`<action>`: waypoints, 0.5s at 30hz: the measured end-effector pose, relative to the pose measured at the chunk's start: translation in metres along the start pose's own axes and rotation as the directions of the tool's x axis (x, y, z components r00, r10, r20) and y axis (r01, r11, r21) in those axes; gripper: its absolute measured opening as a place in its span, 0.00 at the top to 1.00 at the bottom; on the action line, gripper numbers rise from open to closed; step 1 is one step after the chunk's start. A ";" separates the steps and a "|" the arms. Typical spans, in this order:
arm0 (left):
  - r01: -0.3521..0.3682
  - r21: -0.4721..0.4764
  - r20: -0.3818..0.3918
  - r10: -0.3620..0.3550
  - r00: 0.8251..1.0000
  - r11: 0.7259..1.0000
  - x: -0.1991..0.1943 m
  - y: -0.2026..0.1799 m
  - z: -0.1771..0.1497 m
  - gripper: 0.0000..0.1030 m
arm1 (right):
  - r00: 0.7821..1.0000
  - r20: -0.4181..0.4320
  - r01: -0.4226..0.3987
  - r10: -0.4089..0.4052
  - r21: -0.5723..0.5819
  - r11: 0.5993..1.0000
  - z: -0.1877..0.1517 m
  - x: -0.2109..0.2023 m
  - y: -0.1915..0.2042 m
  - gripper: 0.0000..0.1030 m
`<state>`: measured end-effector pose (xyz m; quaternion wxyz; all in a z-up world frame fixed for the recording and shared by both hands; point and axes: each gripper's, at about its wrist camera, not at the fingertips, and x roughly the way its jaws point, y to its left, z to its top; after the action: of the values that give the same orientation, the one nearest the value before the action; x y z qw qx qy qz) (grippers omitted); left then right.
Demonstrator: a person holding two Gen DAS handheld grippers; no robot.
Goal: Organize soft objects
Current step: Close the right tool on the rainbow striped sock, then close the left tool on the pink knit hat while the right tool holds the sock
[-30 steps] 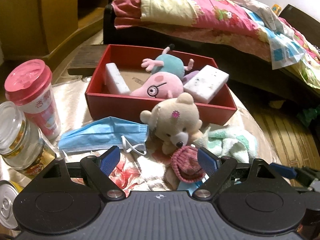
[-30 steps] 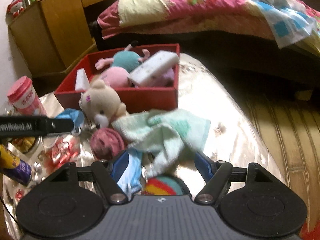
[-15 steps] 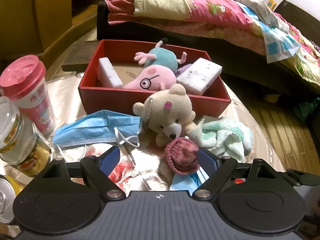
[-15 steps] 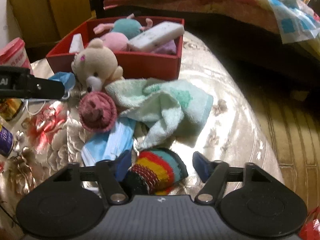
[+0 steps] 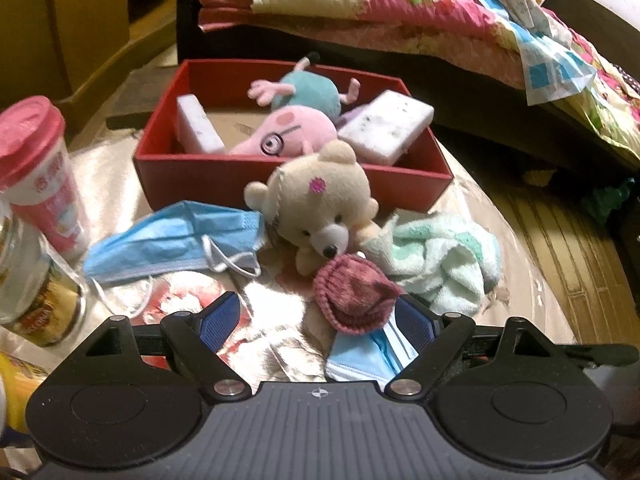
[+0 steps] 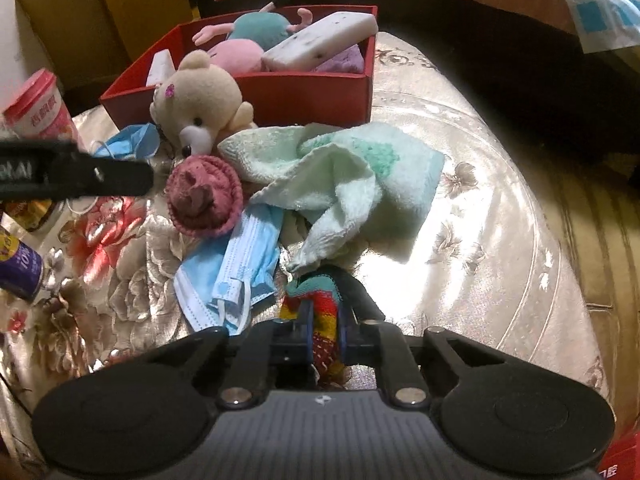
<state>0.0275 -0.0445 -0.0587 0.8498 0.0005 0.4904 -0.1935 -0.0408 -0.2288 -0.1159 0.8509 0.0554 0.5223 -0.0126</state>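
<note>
Beside a bed, the right gripper [image 6: 323, 326] clamps a striped sock [image 6: 320, 304] bound for the red box [image 6: 280, 96] ahead, the left gripper [image 5: 318, 318] gaping empty.

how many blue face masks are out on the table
2. One mask lies left of the teddy bear; the other is crumpled under the pink sock, near the striped sock. More may hide under the towel.

Pink-lidded cup [image 5: 34, 168] and glass jar [image 5: 36, 296] far left of left gripper; purple can [image 6: 18, 264] lower left. Quilted bed [image 5: 400, 4] beyond.
</note>
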 end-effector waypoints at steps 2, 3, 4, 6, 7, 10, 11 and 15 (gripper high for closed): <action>0.009 0.013 -0.015 -0.009 1.000 1.000 0.004 -0.004 -0.002 0.20 | 1.000 0.010 -0.015 0.014 0.021 1.000 0.002 -0.004 -0.005 1.00; 0.013 0.019 -0.024 -0.012 1.000 1.000 0.006 -0.006 -0.004 0.20 | 0.999 0.022 -0.024 0.023 0.035 0.999 0.003 -0.008 -0.009 1.00; 0.022 0.025 -0.039 -0.021 0.999 0.999 0.010 -0.009 -0.005 0.20 | 0.999 0.032 -0.030 0.029 0.045 0.999 0.005 -0.011 -0.012 1.00; 0.029 0.024 -0.051 -0.028 0.998 0.999 0.016 -0.011 -0.006 0.20 | 0.998 0.054 -0.044 0.040 0.071 0.997 0.008 -0.016 -0.018 1.00; 0.030 0.016 -0.049 -0.029 0.998 0.999 0.018 -0.012 -0.005 0.20 | 0.997 0.064 -0.053 0.047 0.082 0.995 0.009 -0.019 -0.021 1.00; 0.044 -0.036 -0.049 -0.046 0.998 0.998 0.024 -0.009 0.001 0.20 | 0.992 0.105 -0.084 0.072 0.112 0.990 0.015 -0.029 -0.028 1.00; 0.055 -0.062 -0.053 -0.058 0.997 0.997 0.027 -0.007 0.003 0.20 | 0.991 0.108 -0.098 0.085 0.120 0.988 0.016 -0.031 -0.029 1.00; 0.065 -0.140 -0.069 -0.075 0.995 0.988 0.048 -0.004 0.008 0.19 | 0.985 0.118 -0.141 0.126 0.121 0.983 0.019 -0.034 -0.030 1.00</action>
<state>0.0543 -0.0652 -0.0935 0.8217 -0.0682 0.5334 -0.1889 -0.0416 -0.2624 -0.0792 0.8719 0.1445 0.4679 0.0077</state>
